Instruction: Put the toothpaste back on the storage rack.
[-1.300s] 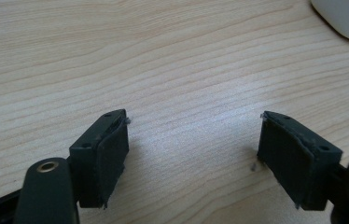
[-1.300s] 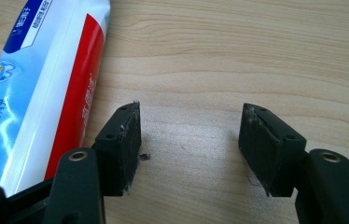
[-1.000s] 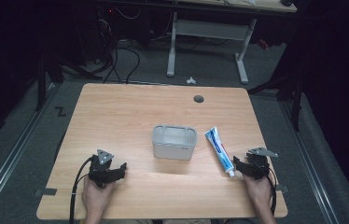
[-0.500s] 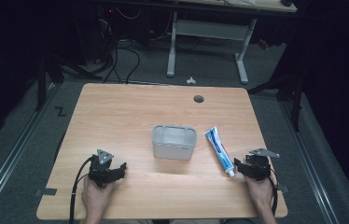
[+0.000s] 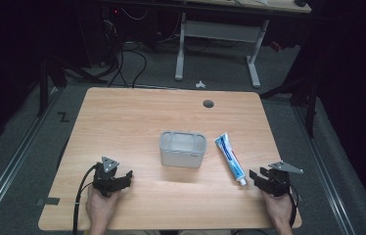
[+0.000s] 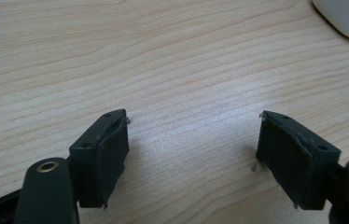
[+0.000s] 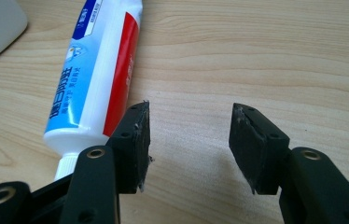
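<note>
Both tools agape, empty: left tool [image 6: 193, 144], right tool [image 7: 190, 140]

Toothpaste tube [image 7: 95, 70]: top cut by right gripper view's edge, cap part-hidden behind jaw. Grey bin [image 5: 182, 149] contents unreadable.

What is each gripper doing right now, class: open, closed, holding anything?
Left gripper: open, jaws apart over bare table, holding nothing.
Right gripper: open, holding nothing, toothpaste tube beside it.

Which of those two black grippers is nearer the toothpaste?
The right gripper, at the table's right edge: the toothpaste tube's cap end lies just beside it. The left gripper sits across the table, beyond the grey container.
</note>
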`<state>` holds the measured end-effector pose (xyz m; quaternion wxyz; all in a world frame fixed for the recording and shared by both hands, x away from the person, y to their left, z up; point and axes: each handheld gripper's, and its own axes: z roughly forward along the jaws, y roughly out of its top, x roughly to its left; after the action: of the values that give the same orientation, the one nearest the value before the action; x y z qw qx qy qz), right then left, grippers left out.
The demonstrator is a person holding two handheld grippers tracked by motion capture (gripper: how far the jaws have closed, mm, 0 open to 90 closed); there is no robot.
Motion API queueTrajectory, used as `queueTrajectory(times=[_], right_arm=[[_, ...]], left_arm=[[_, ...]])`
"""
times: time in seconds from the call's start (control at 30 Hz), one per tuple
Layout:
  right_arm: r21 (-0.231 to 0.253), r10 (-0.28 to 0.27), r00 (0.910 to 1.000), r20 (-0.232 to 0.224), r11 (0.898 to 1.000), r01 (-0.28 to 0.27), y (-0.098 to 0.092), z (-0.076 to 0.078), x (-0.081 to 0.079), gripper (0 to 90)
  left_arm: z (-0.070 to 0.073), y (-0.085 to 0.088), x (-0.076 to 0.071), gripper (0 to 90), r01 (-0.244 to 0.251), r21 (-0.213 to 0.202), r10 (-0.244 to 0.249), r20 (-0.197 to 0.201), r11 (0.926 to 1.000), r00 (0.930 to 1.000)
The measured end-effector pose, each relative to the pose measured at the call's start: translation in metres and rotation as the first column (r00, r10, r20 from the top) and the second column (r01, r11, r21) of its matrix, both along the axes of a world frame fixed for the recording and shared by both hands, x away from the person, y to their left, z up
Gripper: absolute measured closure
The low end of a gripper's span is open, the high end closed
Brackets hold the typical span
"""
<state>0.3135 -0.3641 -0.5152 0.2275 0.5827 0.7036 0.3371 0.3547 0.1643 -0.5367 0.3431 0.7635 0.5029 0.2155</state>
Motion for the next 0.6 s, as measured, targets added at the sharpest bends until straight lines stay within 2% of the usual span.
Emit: queueTrajectory(times=[0.23, 0.33, 0.6], right_arm=[[0.002, 0.029, 0.9992, 0.026, 1.000, -0.029, 0.006, 0.006, -0.007, 48.9], [-0.014, 0.050, 0.9981, 0.038, 0.999, -0.049, 0.011, 0.009, -0.007, 48.8], [-0.026, 0.088, 0.9953, 0.039, 0.996, -0.087, 0.021, 0.021, -0.008, 48.8]], left_arm=[[0.000, 0.000, 0.000, 25.4, 0.000, 0.000, 0.000, 0.000, 1.0000, 1.0000], [0.000, 0.000, 0.000, 25.3, 0.000, 0.000, 0.000, 0.000, 1.0000, 1.0000], [0.000, 0.000, 0.000, 25.3, 0.000, 0.000, 0.000, 0.000, 1.0000, 1.0000]])
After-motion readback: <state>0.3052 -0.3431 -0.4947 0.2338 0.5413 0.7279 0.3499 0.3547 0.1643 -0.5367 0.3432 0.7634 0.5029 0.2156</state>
